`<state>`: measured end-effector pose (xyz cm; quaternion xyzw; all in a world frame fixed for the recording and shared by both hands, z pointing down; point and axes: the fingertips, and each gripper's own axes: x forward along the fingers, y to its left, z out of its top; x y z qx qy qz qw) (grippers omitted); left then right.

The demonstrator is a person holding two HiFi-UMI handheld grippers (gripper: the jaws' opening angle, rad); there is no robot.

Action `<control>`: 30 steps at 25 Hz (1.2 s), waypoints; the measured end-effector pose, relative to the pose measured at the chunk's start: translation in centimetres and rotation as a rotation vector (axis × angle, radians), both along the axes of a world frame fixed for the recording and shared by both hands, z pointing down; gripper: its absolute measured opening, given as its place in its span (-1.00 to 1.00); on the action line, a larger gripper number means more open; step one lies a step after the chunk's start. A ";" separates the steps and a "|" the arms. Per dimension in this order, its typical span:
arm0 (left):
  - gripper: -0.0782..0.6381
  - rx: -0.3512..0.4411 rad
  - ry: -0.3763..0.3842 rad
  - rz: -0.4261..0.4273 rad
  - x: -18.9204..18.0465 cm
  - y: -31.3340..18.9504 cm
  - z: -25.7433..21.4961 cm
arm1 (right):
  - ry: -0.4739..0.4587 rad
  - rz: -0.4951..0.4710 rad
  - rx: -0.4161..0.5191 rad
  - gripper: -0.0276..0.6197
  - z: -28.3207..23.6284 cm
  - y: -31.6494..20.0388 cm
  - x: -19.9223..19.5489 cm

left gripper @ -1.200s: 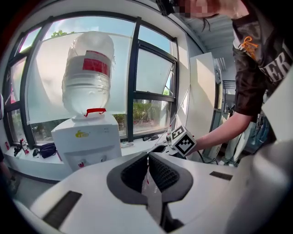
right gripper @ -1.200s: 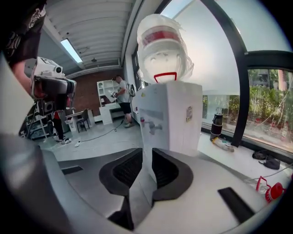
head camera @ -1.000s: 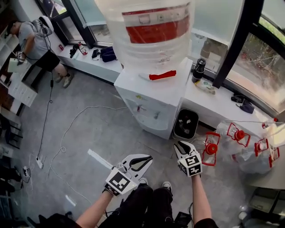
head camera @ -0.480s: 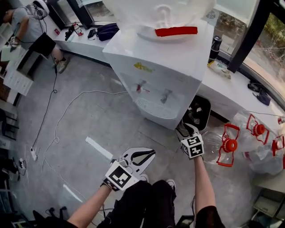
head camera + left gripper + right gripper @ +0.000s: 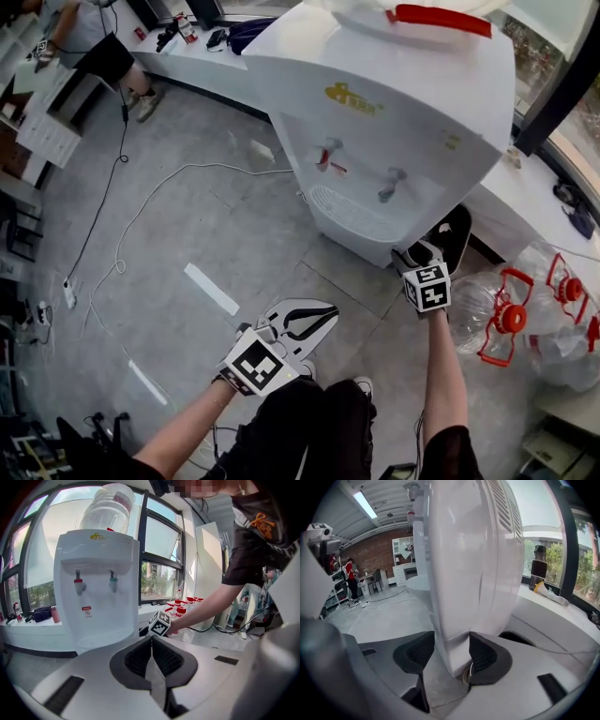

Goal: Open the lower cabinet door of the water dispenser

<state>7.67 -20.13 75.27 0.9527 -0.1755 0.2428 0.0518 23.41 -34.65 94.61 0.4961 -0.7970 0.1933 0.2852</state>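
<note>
The white water dispenser (image 5: 394, 112) stands ahead, with two taps and a drip tray (image 5: 352, 202). From above, its overhang hides the lower cabinet door. My right gripper (image 5: 418, 253) is at the dispenser's lower right corner. In the right gripper view the dispenser (image 5: 473, 564) fills the frame. Its vertical corner edge stands between the right gripper's (image 5: 451, 645) wide jaws, which have just been opening. My left gripper (image 5: 323, 314) hangs shut and empty over the floor, well short of the dispenser (image 5: 96, 573). The pads of the left gripper (image 5: 151, 641) meet.
A black bin (image 5: 457, 228) sits just right of the dispenser. Beyond it lie water bottles with red caps (image 5: 511, 317). A white cable (image 5: 150, 202) and a tape strip (image 5: 211, 289) cross the grey floor. A person (image 5: 98, 42) works at the far left counter.
Both grippers have sunk and the dispenser looms closer. The right gripper moved up to the dispenser's lower right corner. The left gripper stayed shut.
</note>
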 end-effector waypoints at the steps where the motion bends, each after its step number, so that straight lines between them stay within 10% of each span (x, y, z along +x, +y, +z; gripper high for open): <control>1: -0.73 0.006 -0.001 -0.005 -0.3 0.0 0.1 | -0.007 0.011 0.003 -0.21 0.0 -0.2 0.1; 11: -0.73 0.015 0.001 -0.053 -1.5 -0.5 0.5 | -0.069 0.056 -0.035 -0.35 0.0 0.6 -0.5; 30: -0.73 -0.066 -0.052 -0.172 -9.5 1.4 -0.9 | -0.157 -0.388 -0.187 -0.31 0.0 12.0 -21.2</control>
